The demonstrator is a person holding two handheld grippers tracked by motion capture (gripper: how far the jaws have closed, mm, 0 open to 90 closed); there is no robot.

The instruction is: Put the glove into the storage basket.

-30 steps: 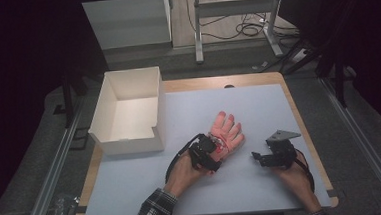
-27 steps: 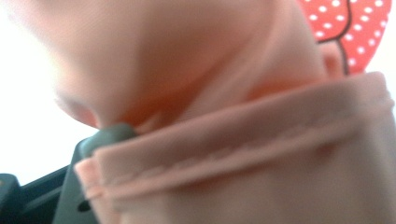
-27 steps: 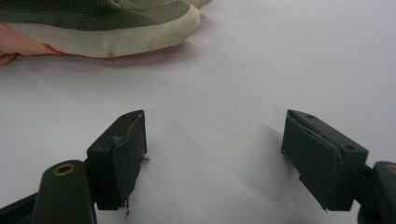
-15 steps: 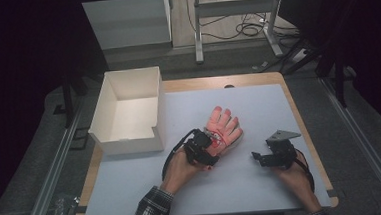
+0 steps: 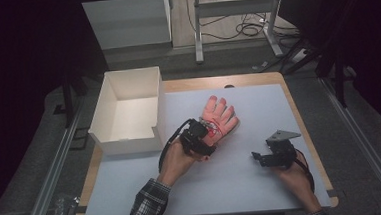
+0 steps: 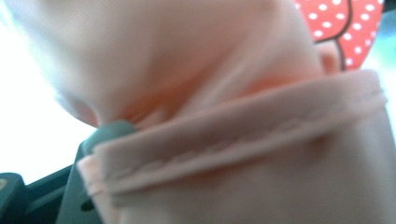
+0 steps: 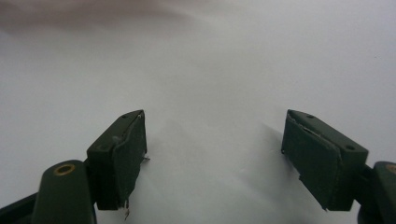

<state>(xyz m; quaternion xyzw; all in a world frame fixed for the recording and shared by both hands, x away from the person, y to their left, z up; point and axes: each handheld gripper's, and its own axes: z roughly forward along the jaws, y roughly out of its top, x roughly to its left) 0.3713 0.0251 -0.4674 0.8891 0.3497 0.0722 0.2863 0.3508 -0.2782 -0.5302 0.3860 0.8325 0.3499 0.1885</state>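
Observation:
A pink glove (image 5: 220, 114) with a red dotted patch lies fingers-away on the pale table (image 5: 258, 108). My left gripper (image 5: 206, 136) is shut on the glove's cuff end, which is raised a little off the table. In the left gripper view the stitched cuff (image 6: 243, 135) is bunched close over a dark jaw, and the red dotted patch (image 6: 345, 23) shows at top right. My right gripper (image 5: 255, 156) rests low at the right, apart from the glove. Its jaws stand open (image 7: 215, 149) over bare table with nothing between the pads (image 7: 123, 154).
An open white box (image 5: 157, 105) stands at the table's back left, close to the glove and left hand. The table's wooden edge (image 5: 299, 116) runs along the right. Beyond the table are a desk frame and cables (image 5: 244, 29) on the floor.
My left gripper has risen slightly and drawn left with the glove's cuff in it; the glove has shifted with it. The right gripper has stayed in place.

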